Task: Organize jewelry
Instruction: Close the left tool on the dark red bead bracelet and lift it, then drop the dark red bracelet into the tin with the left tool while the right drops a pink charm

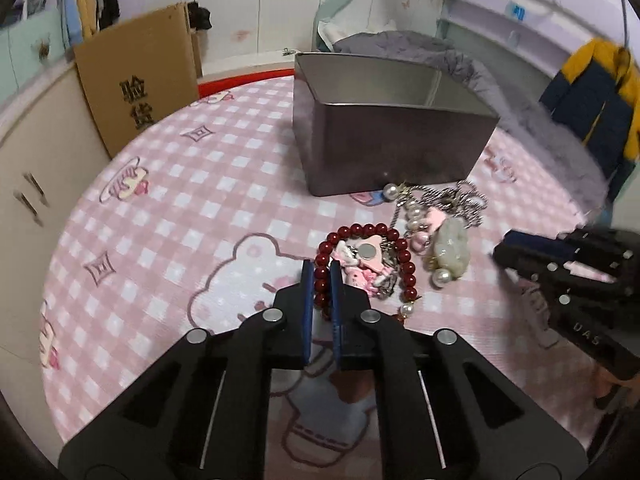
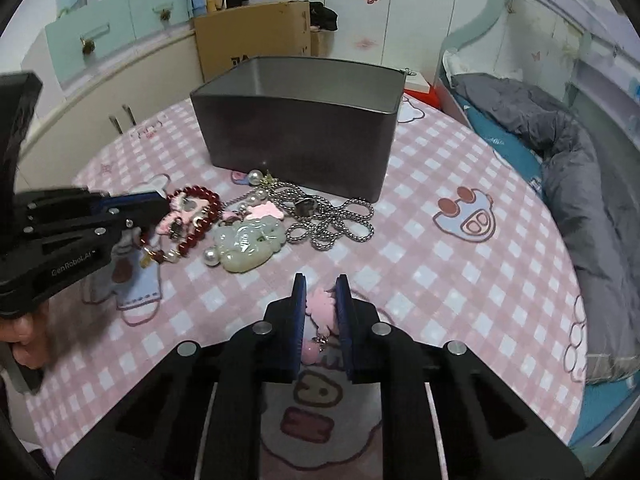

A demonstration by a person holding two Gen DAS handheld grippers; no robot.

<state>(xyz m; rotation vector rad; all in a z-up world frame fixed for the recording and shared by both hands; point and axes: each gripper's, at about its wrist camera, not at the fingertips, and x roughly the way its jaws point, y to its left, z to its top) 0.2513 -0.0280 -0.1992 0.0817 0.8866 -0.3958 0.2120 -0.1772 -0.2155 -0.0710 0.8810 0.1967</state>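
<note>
A grey metal tin (image 1: 392,148) (image 2: 296,136) stands open on the pink checked cloth. In front of it lies a jewelry pile: a red bead bracelet (image 1: 404,256) (image 2: 200,220), a pale jade pendant (image 1: 452,252) (image 2: 248,244), a steel chain (image 2: 332,220), pearls and pink charms. My left gripper (image 1: 322,276) (image 2: 160,204) is shut on the red bead bracelet at its left side. My right gripper (image 2: 320,292) (image 1: 504,248) is shut on a pink charm (image 2: 324,312), right of the pile.
A cardboard box (image 1: 136,76) leans against white cabinets at the back left. A bed with a grey blanket (image 2: 576,168) runs along the right. The cloth (image 2: 460,280) covers a round table.
</note>
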